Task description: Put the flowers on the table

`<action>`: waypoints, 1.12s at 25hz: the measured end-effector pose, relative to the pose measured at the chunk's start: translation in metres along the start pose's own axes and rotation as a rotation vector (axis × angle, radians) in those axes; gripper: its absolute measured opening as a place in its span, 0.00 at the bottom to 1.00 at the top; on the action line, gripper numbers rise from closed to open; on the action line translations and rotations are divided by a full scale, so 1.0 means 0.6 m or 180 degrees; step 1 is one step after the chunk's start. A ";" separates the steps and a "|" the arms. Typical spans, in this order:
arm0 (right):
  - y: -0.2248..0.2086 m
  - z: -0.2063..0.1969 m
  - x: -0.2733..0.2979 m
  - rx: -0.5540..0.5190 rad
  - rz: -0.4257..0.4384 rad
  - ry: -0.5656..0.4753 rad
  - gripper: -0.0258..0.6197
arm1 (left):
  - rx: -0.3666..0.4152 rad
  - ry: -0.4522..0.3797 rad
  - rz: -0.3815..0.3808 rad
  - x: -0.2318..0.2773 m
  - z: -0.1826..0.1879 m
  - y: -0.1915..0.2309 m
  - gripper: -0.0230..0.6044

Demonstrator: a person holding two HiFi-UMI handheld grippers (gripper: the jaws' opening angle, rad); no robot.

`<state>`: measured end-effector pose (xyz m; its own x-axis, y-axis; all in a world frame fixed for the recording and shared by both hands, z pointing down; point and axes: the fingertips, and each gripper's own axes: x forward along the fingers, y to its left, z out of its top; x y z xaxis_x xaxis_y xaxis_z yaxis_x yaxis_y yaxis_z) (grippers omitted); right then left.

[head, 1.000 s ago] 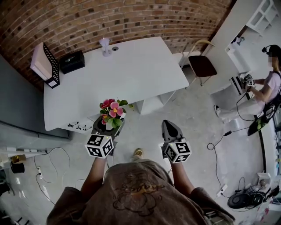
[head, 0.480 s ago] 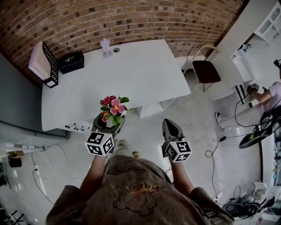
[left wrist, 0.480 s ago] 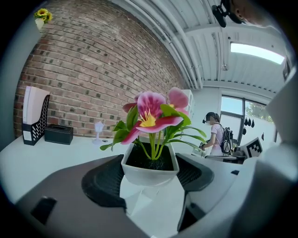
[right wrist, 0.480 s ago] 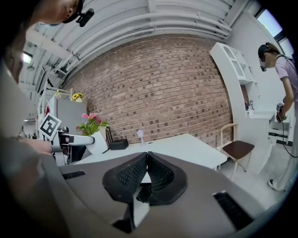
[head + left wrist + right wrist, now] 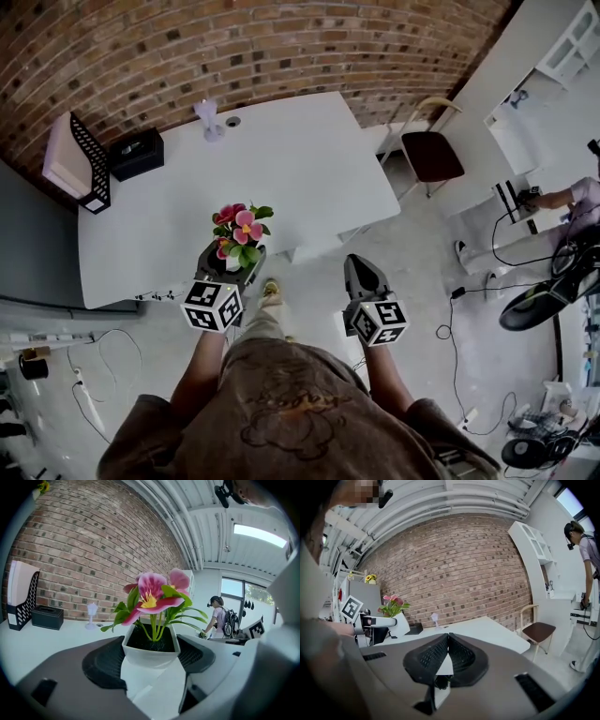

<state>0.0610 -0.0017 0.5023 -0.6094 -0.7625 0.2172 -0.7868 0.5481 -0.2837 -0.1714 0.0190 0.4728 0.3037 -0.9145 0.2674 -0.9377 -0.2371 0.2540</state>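
L tongs [image 5: 231, 266]: my jaws clamped on white pot of flowers [image 5: 240, 233], frame centre-left, by counter [image 5: 291, 164] near edge | R tongs [image 5: 362, 273]: my jaws together, nothing between, frame centre-right.

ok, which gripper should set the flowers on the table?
Left. The left gripper is shut on the flower pot near the white table's edge; the right gripper is shut and empty.

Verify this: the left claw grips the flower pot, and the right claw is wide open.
Wrong on the right claw: it is shut, its jaws together with nothing between them, as the right gripper view shows. The left claw does grip the flower pot.
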 end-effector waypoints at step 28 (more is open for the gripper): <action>-0.105 0.091 0.160 0.0111 -0.0739 -0.0155 0.04 | 0.0239 0.0144 -0.0848 0.319 0.122 0.060 0.61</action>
<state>0.0576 -0.1282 0.4900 -0.4064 -0.8829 0.2353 -0.9010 0.3444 -0.2637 -0.1592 -0.1888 0.4650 0.5467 -0.8015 0.2422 -0.8332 -0.4923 0.2518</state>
